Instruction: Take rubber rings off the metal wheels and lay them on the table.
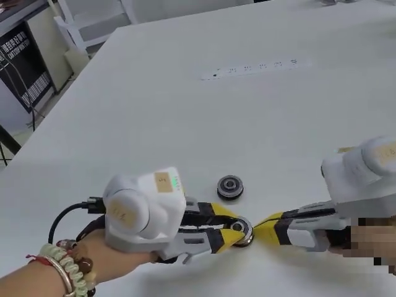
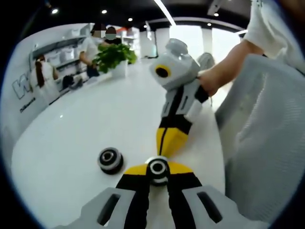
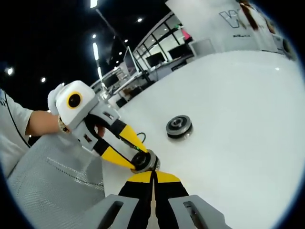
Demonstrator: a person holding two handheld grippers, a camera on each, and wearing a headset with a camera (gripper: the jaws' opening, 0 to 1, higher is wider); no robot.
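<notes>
Left gripper [image 2: 157, 169]: jaws closed narrow on one metal wheel [image 3: 144, 161], yellow tips on opposite sides of it; the wheel is held low over the counter [image 1: 154, 111], whether touching it I cannot tell; a dark rubber band shows round its rim.
Right gripper [image 3: 153, 175]: jaws pressed together with only a thin seam between them; its tips meet the held wheel's edge, opposite the left gripper; whether any rubber is pinched between them cannot be told.
Count: two grippers, two metal wheels.
The second wheel [image 1: 229, 186] lies flat on the counter, just beyond the held one and apart from both grippers; its dark band is in place.
One white power strip [image 1: 253, 67] lies further out on the counter, well apart from the wheels.
</notes>
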